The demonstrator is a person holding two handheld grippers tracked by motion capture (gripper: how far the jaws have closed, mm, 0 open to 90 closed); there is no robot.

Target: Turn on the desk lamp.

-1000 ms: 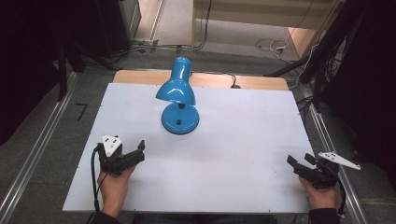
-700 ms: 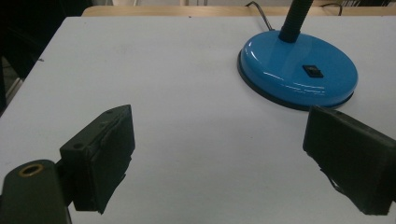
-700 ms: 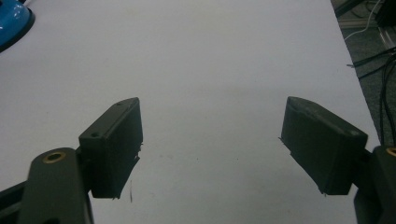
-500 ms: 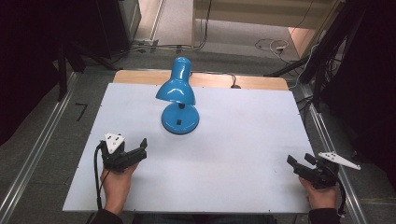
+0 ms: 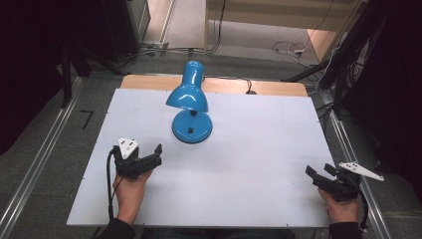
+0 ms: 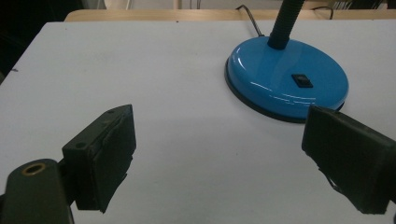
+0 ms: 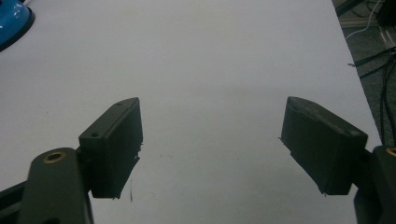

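Here the left claw (image 5: 155, 155) and right claw (image 5: 318, 172) both hover spread wide over the white tabletop (image 5: 259, 144), gripping and touching nothing. Farther off, the blue lamp (image 5: 191, 107) stands beyond the left claw, near the tabletop's far edge.

Dim room, grey floor (image 5: 45, 164), white table (image 5: 259, 149), metal rails (image 5: 37, 169) alongside, cables (image 5: 288, 47) beyond, wooden furniture (image 5: 278, 10) behind.
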